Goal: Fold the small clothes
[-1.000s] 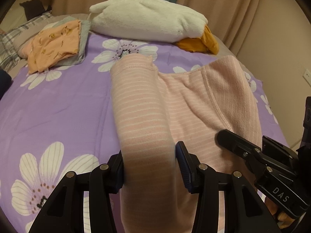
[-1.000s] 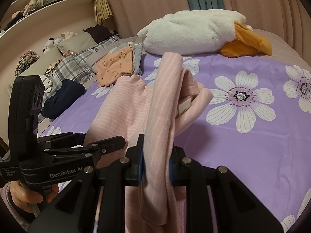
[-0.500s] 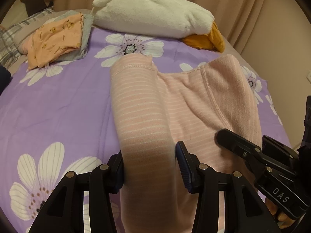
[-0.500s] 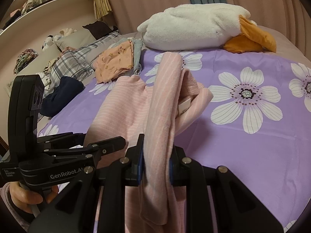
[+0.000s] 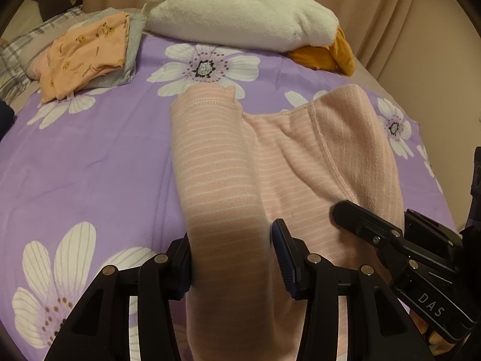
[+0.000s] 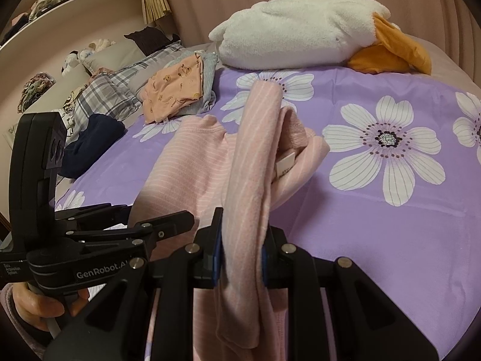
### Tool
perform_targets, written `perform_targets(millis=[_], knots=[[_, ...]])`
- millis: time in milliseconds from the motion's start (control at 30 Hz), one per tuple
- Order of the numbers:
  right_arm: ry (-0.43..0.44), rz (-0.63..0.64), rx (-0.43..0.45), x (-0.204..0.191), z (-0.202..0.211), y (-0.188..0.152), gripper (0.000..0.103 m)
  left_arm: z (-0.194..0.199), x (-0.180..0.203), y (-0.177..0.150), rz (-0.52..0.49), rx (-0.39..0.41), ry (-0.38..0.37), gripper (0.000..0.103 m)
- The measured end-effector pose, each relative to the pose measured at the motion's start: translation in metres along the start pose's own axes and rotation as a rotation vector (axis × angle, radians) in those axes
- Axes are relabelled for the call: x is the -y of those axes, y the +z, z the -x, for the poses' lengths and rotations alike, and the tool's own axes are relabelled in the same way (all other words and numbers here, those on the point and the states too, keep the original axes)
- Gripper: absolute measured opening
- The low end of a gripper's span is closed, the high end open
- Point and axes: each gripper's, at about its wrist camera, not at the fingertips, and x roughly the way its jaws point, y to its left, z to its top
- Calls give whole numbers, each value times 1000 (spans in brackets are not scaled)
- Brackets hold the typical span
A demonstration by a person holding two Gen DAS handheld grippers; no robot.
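Pink striped garment (image 5: 222, 180) in both tools, folded orange clothes (image 5: 84, 57) beyond.

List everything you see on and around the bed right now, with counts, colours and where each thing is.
pink striped garment: one, pink with white stripes, held over the bed's near side by both grippers
bedspread: one, purple with white flowers, covering the bed
plush toy: one, white with orange parts, far end of bed
folded clothes: one stack, orange on grey, far left
plaid pillow: one, grey-white, left edge
dark garment: one, navy, left edge
curtain: beige, behind bed
left gripper: black, shut on garment
right gripper: black, shut on garment
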Motion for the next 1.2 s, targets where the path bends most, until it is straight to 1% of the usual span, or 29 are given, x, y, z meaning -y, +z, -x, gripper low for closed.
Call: perform_targets(millis=[533, 1200], knots=[[-8, -17, -45, 8, -17, -4, 21, -16, -2, 0, -4, -42, 12, 47], [-21, -13, -77, 14, -27, -5, 22, -25, -2, 1, -10, -66, 30, 47]])
